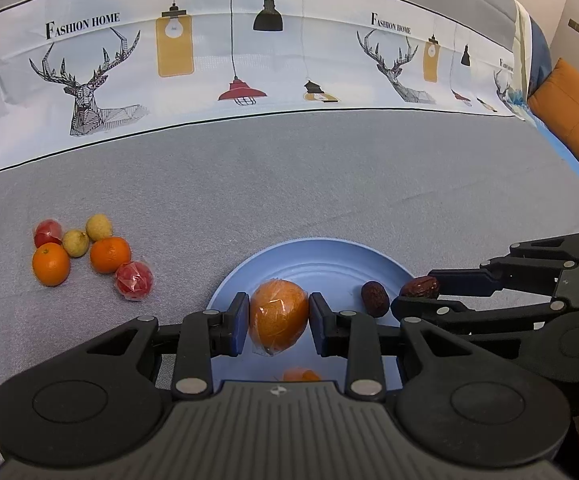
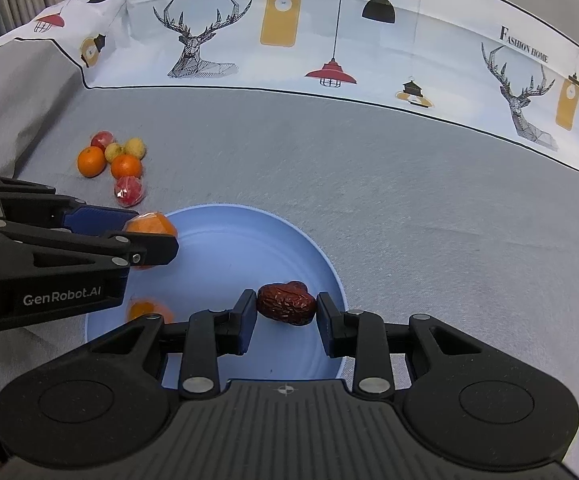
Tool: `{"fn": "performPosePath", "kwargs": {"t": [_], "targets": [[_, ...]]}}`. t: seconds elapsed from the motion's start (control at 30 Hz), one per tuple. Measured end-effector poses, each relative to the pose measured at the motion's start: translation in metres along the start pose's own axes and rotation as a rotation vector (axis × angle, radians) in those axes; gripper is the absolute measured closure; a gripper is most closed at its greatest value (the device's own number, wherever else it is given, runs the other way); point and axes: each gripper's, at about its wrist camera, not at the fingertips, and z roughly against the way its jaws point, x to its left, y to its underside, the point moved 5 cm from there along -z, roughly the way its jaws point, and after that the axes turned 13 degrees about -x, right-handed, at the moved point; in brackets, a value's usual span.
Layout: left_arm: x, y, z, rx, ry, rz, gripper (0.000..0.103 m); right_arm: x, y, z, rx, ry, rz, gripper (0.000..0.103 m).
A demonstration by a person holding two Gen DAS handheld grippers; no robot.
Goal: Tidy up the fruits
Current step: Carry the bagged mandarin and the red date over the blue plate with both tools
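Low in the frame, the left gripper (image 1: 278, 320) clamps a plastic-wrapped orange (image 1: 278, 315) over a round pale-blue plate (image 1: 321, 258). At right, the right gripper (image 1: 414, 295) pinches a wrinkled red date (image 1: 420, 286) — a second date (image 1: 374, 298) lies on the plate.

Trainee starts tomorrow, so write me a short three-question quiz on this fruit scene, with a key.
1. True or false: the left gripper is clamped on a wrapped orange above the blue plate.
2. How many fruits make up the loose pile on the grey cloth, off the plate?
3. What sits between the fingers of the right gripper? A: a lemon. B: a red date. C: nothing.

Key: 1 true. 2 six. 3 B.
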Motion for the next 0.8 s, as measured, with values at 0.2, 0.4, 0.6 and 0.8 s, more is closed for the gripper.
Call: {"fn": "performPosePath", "kwargs": {"t": [0.2,0.4,0.6,0.8], "targets": [[-0.0005,-0.0003,-0.0006,0.001,0.001,-0.001,0.068,0.0008,0.0008,0.0001,0.003,-0.004,0.006,0.069],[-0.0009,-0.0003,-0.0006,0.001,0.001,-0.001,0.068,0.0017,0.001,-0.0001,0.005,-0.006,0.01,0.069],[-0.0015,-0.0004,-0.0008,0.001,0.002,-0.002,0.068,0.0029,0.001,-0.0004,0.007,-0.008,0.014,0.069],[-0.0025,-0.0005,-0.0009,0.001,0.003,-0.001,0.068,0.004,0.0012,-0.0006,0.007,-0.009,0.014,0.069]]}}
